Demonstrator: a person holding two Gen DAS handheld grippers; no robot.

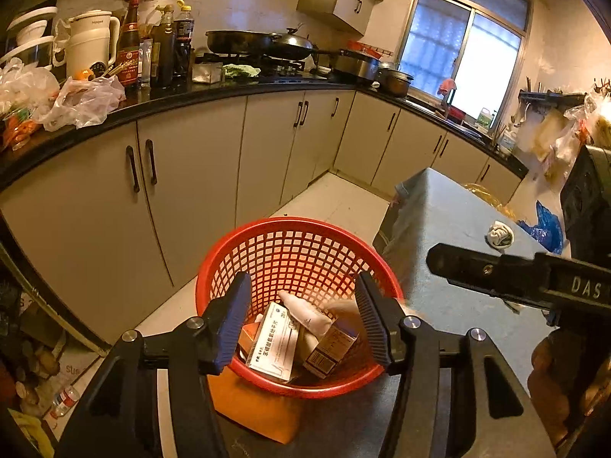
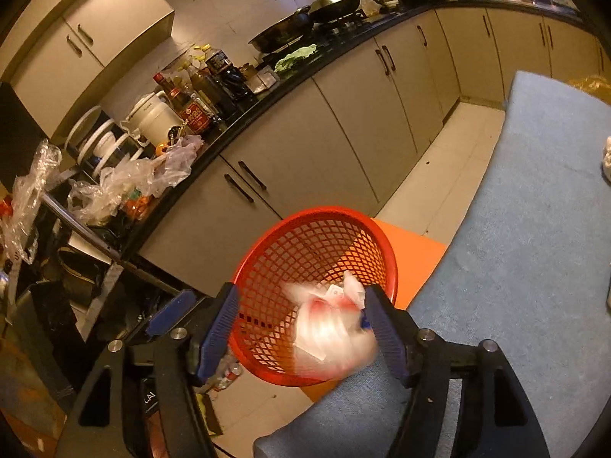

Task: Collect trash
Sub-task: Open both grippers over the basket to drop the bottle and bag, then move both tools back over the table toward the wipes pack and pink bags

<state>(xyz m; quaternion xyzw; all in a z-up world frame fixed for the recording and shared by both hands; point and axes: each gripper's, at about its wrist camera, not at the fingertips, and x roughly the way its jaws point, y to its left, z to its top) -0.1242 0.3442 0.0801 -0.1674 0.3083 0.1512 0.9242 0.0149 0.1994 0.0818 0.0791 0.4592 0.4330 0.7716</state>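
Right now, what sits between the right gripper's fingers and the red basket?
A blurred white plastic bag hangs in the open right gripper, just over the red basket. The right wrist view shows it; motion blur hides any contact with the fingers.

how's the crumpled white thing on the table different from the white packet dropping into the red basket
The crumpled white wad lies still and sharp on the blue table cover, apart from the red basket. The white packet is motion-blurred over the basket's rim, between the right gripper's open jaws. The wad is plain white with grey creases; the packet carries red marks. Both are pale, crumpled trash.
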